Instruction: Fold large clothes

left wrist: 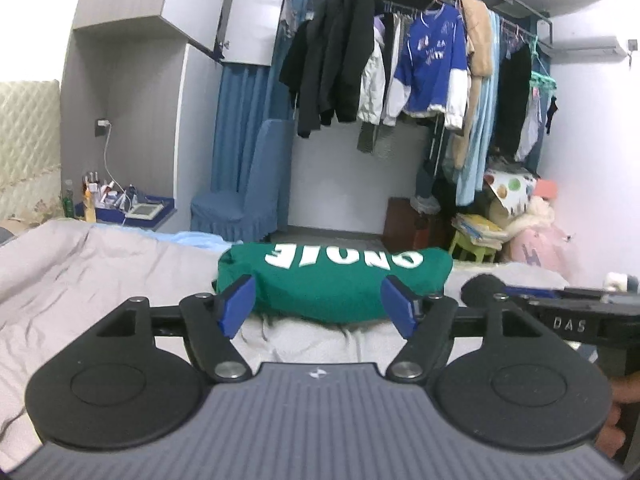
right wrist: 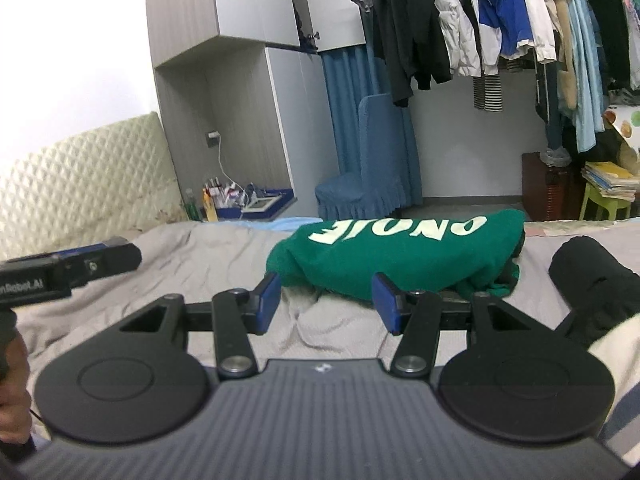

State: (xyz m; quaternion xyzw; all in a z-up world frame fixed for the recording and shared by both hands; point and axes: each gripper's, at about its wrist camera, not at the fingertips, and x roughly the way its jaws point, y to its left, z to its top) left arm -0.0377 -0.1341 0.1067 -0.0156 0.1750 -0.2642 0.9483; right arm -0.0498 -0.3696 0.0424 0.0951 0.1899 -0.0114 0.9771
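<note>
A folded green garment (left wrist: 336,280) with white letters lies on the grey bed sheet (left wrist: 100,280). My left gripper (left wrist: 318,304) hovers just short of its near edge. The blue pads (left wrist: 240,300) stand wide apart with only sheet and garment behind them, so it is open. In the right wrist view the same green garment (right wrist: 400,256) lies ahead and slightly right. My right gripper (right wrist: 327,300) is open at its near left corner; its right pad (right wrist: 384,300) overlaps the garment's edge in the picture, and I cannot tell whether it touches.
A black rolled bundle (right wrist: 592,280) lies on the bed right of the garment. Beyond the bed stand a blue-covered chair (left wrist: 240,200), a rail of hanging clothes (left wrist: 400,60), a cluttered bedside shelf (left wrist: 128,208) and a padded headboard (right wrist: 80,180). A hand (left wrist: 624,400) shows at the right edge.
</note>
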